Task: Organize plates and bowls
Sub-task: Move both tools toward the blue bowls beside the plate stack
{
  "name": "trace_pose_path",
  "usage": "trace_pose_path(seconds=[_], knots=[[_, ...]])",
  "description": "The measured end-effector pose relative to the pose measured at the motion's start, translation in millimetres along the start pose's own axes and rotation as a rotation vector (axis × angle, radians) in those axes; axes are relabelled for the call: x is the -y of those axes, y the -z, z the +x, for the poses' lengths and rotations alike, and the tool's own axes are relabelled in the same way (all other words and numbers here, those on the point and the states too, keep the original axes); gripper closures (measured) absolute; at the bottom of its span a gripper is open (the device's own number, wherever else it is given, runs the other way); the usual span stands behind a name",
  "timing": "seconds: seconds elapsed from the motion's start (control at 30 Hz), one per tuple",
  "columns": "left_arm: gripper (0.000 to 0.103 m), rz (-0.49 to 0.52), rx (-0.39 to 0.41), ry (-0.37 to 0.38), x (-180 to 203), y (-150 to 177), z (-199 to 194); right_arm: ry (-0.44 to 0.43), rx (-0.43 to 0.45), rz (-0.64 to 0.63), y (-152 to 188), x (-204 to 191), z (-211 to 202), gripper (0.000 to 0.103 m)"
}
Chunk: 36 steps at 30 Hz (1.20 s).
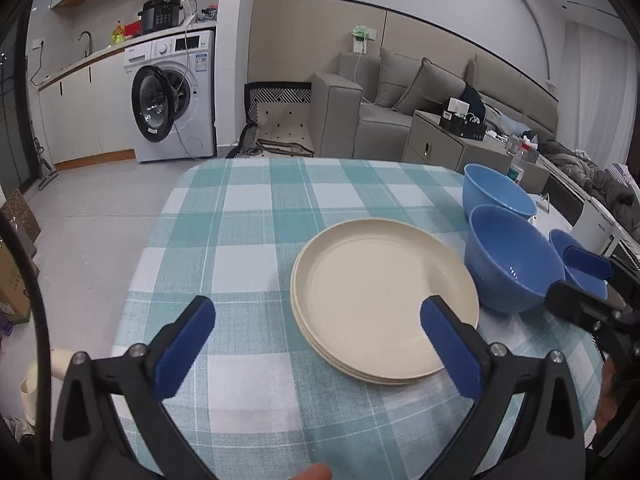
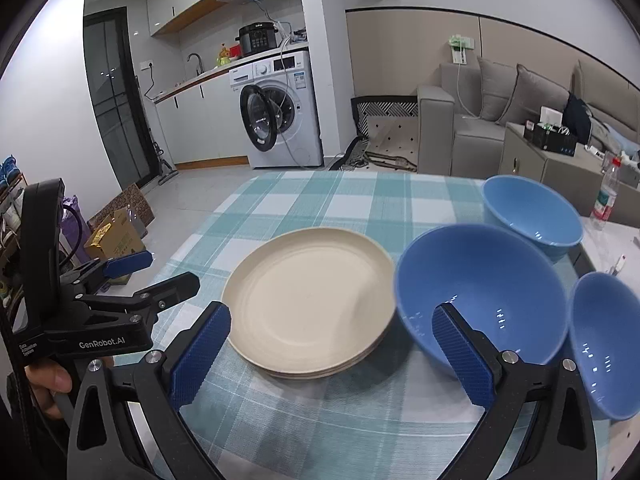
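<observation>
Both claws are standing wide open with nothing between their blue pads: the left gripper (image 1: 318, 322) is hovering over the near left part of the checked tablecloth (image 1: 248, 216), the right gripper (image 2: 332, 332) above the cloth's near middle. Largest in front of them is the stack of cream plates (image 1: 384, 300), sitting flat just ahead of the left claw, its near right rim passing behind that claw's right pad; from the right wrist the same stack (image 2: 308, 304) is lying ahead between the pads, nearer the left one. Next, the middle blue bowl (image 2: 480, 296) is sitting upright and empty just right of the plates, behind the right claw's right pad. Beyond it the far blue bowl (image 2: 532, 212) is resting near the table's far right corner, also empty. Only the right wrist is showing the whole of the small blue bowl (image 2: 604, 344), at the claw's right; the left wrist is catching just a sliver of it (image 1: 560, 240) behind the other gripper. Open cloth is stretching ahead and to the left of the plates, up to the far and left edges.
</observation>
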<state>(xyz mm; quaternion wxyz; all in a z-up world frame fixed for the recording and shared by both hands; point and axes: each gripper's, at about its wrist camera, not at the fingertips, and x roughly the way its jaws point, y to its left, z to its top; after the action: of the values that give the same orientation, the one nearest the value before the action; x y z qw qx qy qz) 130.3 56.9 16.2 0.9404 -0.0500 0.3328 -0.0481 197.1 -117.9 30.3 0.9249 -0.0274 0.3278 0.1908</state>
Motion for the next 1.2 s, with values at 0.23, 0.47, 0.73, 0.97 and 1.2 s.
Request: trace_pose_path(seconds=[0.23, 0.47, 0.73, 0.97, 1.2], knots=[[0.0, 0.042, 0.04, 0.014, 22.4, -15.1, -16.0, 0.045, 0.056, -0.022, -18.7, 28.8, -46.6, 0.0], [0.0, 0.063, 0.077, 0.025, 47.6, -35.3, -25.2, 0.096, 0.087, -0.025, -35.1, 67.0, -90.2, 0.0], [0.0, 0.103, 0.108, 0.056, 79.4, -58.8, -29.5, 0.134, 0.109, -0.007, -57.5, 108.8, -129.0, 0.0], [0.0, 0.125, 0.111, 0.057, 102.8, -77.9, -19.0, 0.173, 0.112, -0.016, -69.8, 135.3, -145.8, 0.0], [0.0, 0.135, 0.09, 0.071, 121.4, -95.2, 7.6, 0.19, 0.08, 0.034, -80.5, 169.2, -139.1, 0.0]])
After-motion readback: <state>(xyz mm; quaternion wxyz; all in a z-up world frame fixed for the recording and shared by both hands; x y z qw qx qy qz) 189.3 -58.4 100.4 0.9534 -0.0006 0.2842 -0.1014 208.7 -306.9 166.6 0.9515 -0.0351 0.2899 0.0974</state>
